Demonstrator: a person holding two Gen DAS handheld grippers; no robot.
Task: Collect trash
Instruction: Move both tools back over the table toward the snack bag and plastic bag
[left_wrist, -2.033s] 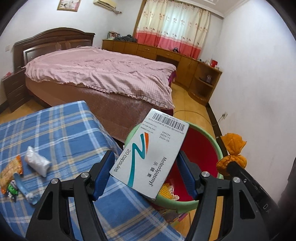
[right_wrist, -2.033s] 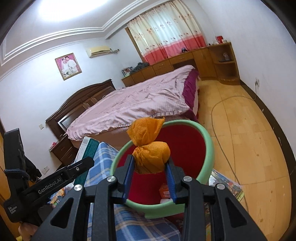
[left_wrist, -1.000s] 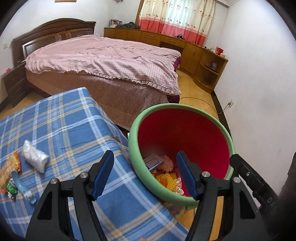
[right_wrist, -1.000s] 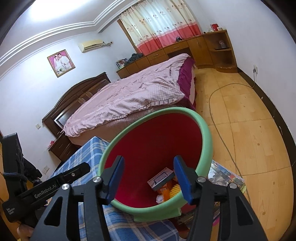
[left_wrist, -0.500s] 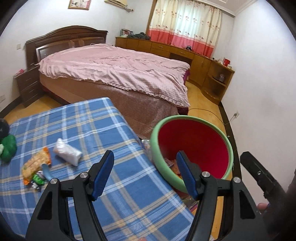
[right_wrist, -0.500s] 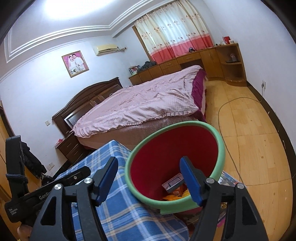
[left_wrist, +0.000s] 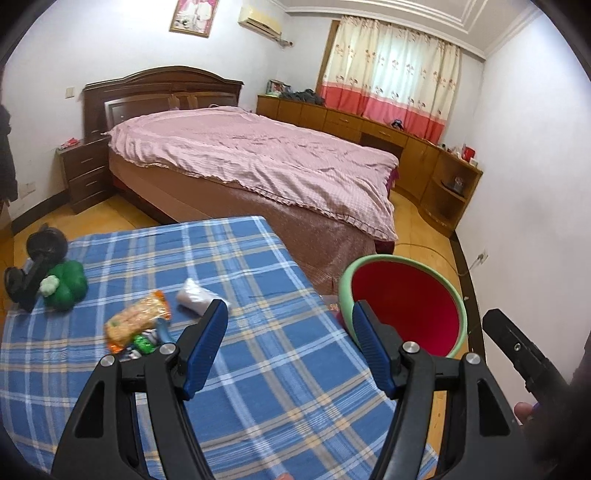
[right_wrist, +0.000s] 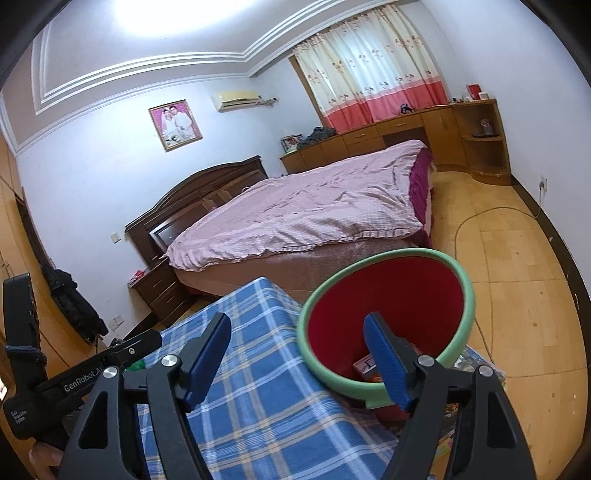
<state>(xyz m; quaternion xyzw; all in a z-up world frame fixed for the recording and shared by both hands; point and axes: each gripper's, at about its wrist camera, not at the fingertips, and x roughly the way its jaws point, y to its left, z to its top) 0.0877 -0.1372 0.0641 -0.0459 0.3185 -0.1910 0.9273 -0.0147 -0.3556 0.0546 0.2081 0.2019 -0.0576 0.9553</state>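
A red bin with a green rim (left_wrist: 458, 295) stands on the floor right of the blue plaid table (left_wrist: 280, 376); it also shows in the right wrist view (right_wrist: 463, 280), with a box and scraps inside. On the table lie an orange snack packet (left_wrist: 136, 319), a crumpled white wrapper (left_wrist: 195, 295) and small green-and-blue bits (left_wrist: 147, 341). My left gripper (left_wrist: 290, 334) is open and empty above the table. My right gripper (right_wrist: 297, 345) is open and empty, over the table edge beside the bin.
A green toy (left_wrist: 66, 284) and a black dumbbell (left_wrist: 38, 258) sit at the table's left end. A bed (left_wrist: 258, 162) with a pink cover stands behind. Wooden cabinets (left_wrist: 369, 129) line the far wall. A magazine (right_wrist: 480, 363) lies on the floor by the bin.
Both grippers let go of their loads, the medicine box and the orange bag, into the bin, then pulled back and up from it. The left view has swung left over the table.
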